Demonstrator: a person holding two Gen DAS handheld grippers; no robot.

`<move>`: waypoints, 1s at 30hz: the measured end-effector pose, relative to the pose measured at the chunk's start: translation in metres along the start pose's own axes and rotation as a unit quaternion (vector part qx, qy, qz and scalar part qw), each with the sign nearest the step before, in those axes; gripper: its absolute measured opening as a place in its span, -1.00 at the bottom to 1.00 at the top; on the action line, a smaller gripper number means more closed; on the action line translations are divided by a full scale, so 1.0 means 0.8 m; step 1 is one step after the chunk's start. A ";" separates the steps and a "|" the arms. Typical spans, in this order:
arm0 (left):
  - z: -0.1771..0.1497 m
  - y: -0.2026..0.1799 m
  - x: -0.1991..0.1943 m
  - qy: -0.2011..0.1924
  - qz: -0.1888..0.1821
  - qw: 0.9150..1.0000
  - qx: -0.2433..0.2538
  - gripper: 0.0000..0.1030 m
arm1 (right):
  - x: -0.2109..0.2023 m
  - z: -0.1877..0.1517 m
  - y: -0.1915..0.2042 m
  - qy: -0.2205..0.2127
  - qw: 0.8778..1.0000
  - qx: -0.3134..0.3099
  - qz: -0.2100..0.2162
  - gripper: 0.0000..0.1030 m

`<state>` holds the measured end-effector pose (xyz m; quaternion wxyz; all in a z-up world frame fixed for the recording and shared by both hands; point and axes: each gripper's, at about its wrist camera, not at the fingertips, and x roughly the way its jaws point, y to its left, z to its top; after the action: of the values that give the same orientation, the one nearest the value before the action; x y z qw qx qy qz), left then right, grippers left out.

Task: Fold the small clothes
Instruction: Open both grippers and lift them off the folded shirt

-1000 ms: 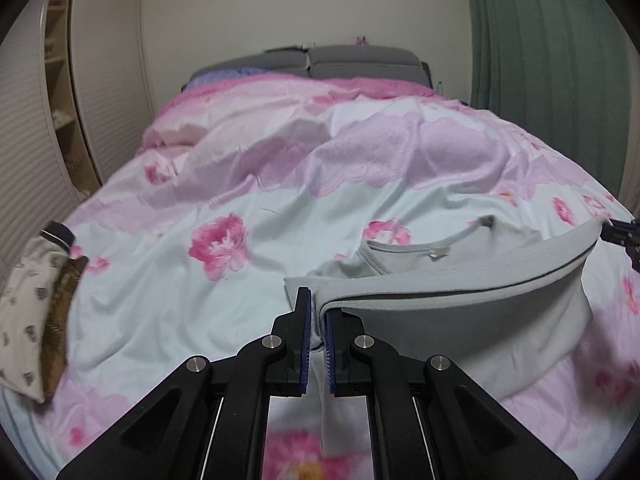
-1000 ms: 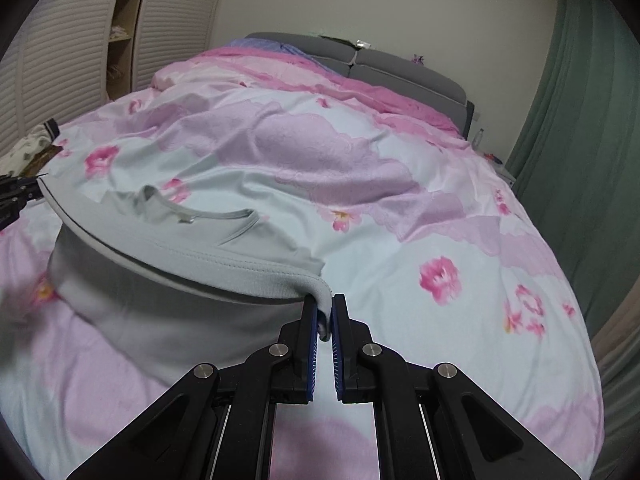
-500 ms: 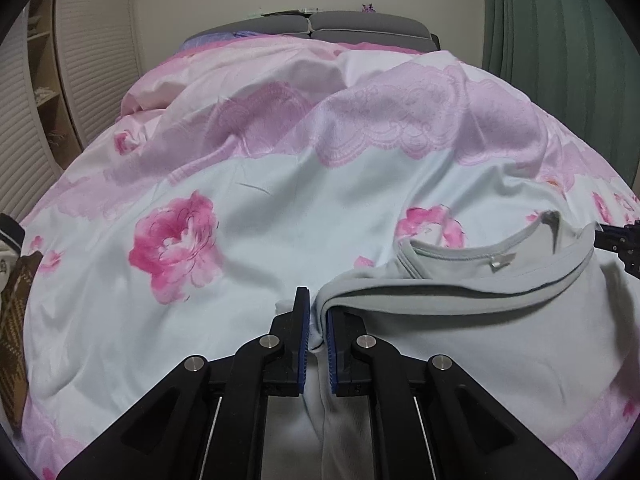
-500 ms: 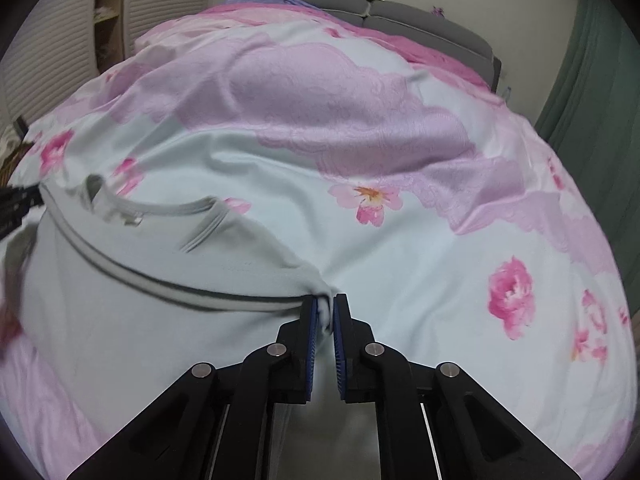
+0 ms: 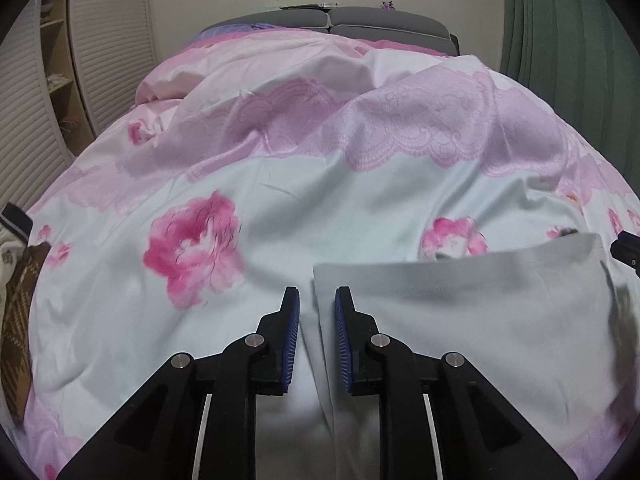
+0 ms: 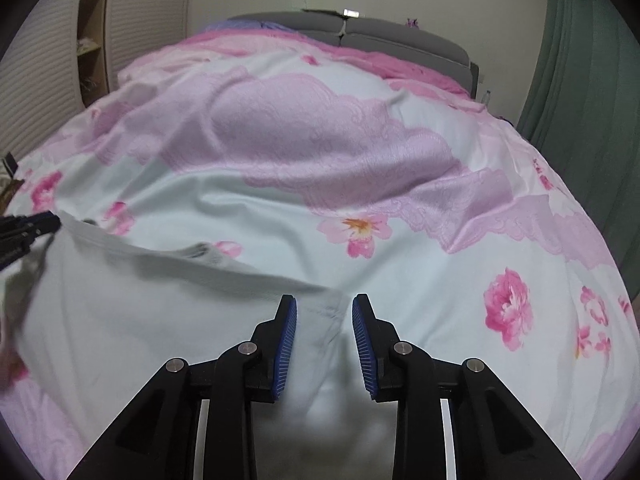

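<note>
A light grey shirt [image 5: 460,320] lies folded flat on the floral bed cover [image 5: 260,208]. My left gripper [image 5: 317,300] is open, its jaws apart over the shirt's left corner, holding nothing. In the right wrist view the shirt [image 6: 140,308] spreads left, and my right gripper [image 6: 325,308] is open over its right corner, empty. Each gripper shows at the edge of the other's view: the right one [image 5: 628,246] and the left one [image 6: 28,228]. The shirt's neckline is mostly covered by the fold.
The bed cover [image 6: 360,160] rises in pink folds toward a grey headboard [image 5: 380,24]. Patterned cloth items [image 5: 16,320] lie at the bed's left edge. Louvred wardrobe doors [image 5: 32,100] stand left, a green curtain [image 5: 568,32] right.
Both grippers lowered the shirt's held edge forward onto the bed, then opened and let go. The shirt now lies folded over, hiding the neckline.
</note>
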<state>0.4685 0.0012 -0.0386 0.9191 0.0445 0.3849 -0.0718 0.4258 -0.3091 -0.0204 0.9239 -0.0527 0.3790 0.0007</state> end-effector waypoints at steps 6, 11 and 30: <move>-0.024 -0.001 -0.028 0.003 -0.022 1.000 -0.012 -0.53 | -0.022 -0.013 0.004 0.005 0.999 0.028 0.036 -0.41; -0.062 -0.010 -0.055 0.010 -0.038 0.999 -0.014 -0.45 | -0.043 -0.046 0.009 0.020 0.996 0.050 0.067 -0.41; -0.142 -0.008 -0.043 0.075 -0.032 0.994 -0.072 -0.26 | -0.017 -0.138 0.001 0.093 0.988 0.115 0.054 0.10</move>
<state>0.3642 0.0140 -0.0936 0.8856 -0.0290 0.4583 -0.0699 0.3386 -0.3185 -0.0889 0.8834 0.0746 0.4627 0.0017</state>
